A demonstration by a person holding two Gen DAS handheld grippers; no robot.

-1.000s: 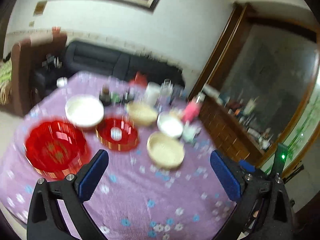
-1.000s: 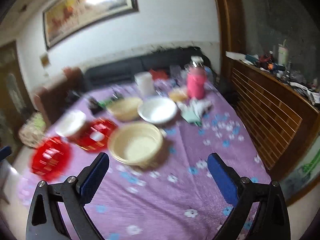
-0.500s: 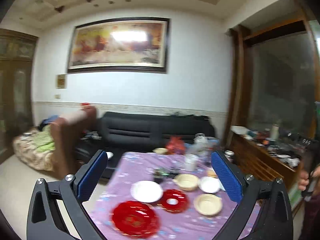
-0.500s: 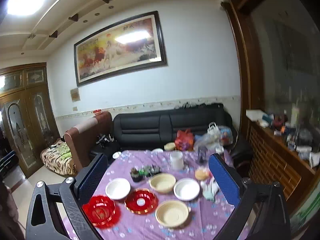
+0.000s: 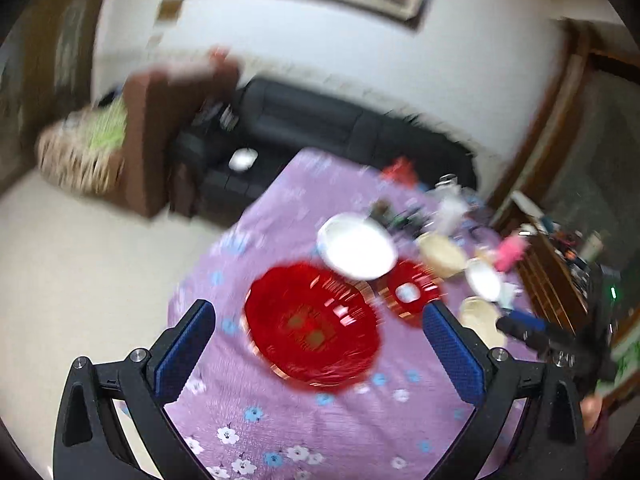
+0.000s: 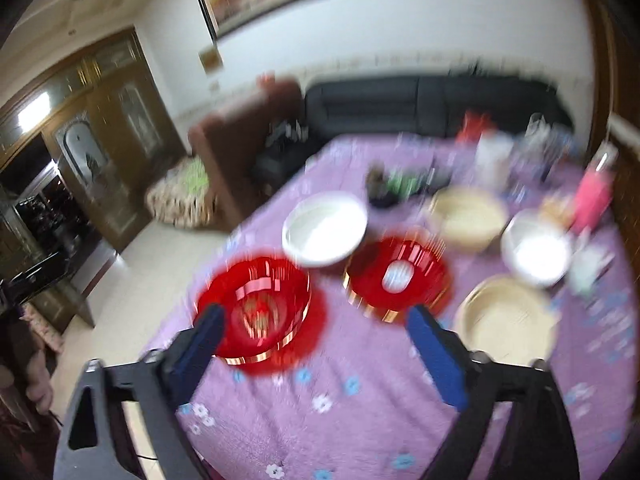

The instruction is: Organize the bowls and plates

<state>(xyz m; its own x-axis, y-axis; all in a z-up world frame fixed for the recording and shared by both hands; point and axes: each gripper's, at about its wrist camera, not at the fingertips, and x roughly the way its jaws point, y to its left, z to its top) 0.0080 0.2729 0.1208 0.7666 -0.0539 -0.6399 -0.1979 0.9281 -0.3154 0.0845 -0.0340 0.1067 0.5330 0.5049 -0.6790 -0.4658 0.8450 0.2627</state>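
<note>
On the purple flowered tablecloth (image 5: 320, 420) lie a large red bowl (image 5: 312, 324) (image 6: 260, 304), a smaller red dish (image 5: 414, 292) (image 6: 398, 276), a white plate (image 5: 358, 246) (image 6: 324, 228), a second white dish (image 5: 484, 278) (image 6: 536, 250) and two beige bowls (image 6: 506, 320) (image 6: 466, 216). My left gripper (image 5: 320, 344) is open and empty, above the near side of the large red bowl. My right gripper (image 6: 316, 344) is open and empty, above the table between the two red dishes. Both views are blurred.
Bottles, a white cup (image 6: 494, 160) and a pink bottle (image 6: 594, 196) crowd the table's far side. A black sofa (image 5: 340, 120) and a brown armchair (image 5: 160, 120) stand beyond it. A wooden cabinet (image 5: 560, 272) runs along the right. The table's left edge drops to the floor.
Both cameras have tilted back down from the room view to the table. Both grippers are now closer to the red dishes. Both stay open.
</note>
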